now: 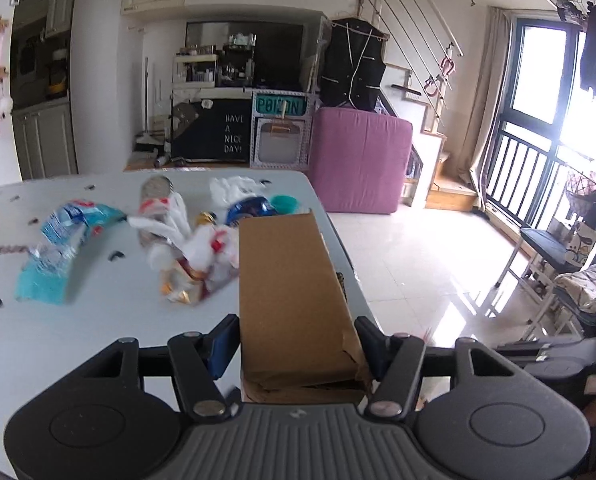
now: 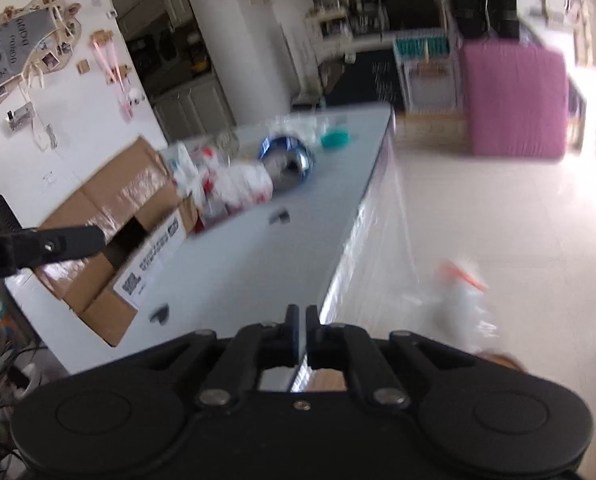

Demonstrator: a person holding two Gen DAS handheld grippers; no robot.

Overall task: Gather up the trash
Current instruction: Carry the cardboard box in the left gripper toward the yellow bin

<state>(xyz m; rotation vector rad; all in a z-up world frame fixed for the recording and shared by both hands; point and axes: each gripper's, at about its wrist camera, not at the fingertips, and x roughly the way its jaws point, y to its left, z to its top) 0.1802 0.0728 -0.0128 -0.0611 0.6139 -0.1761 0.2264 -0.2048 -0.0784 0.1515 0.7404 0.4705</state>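
The left gripper (image 1: pixel 295 344) has its fingers (image 1: pixel 223 344) pinching a flap of the cardboard box (image 1: pixel 289 288), which sits at the counter (image 1: pixel 97 328) edge. Beside the box lies the trash: a blue wrapper (image 1: pixel 63 240), crumpled white bags (image 1: pixel 201 248), a blue foil packet (image 1: pixel 249 208) and a teal lid (image 1: pixel 283 202). The right gripper (image 2: pixel 302 320) hangs over the counter's near edge, fingers (image 2: pixel 291 322) pressed almost together, seemingly on nothing. A blurred white bag (image 2: pixel 462 300) shows above the floor (image 2: pixel 498 220).
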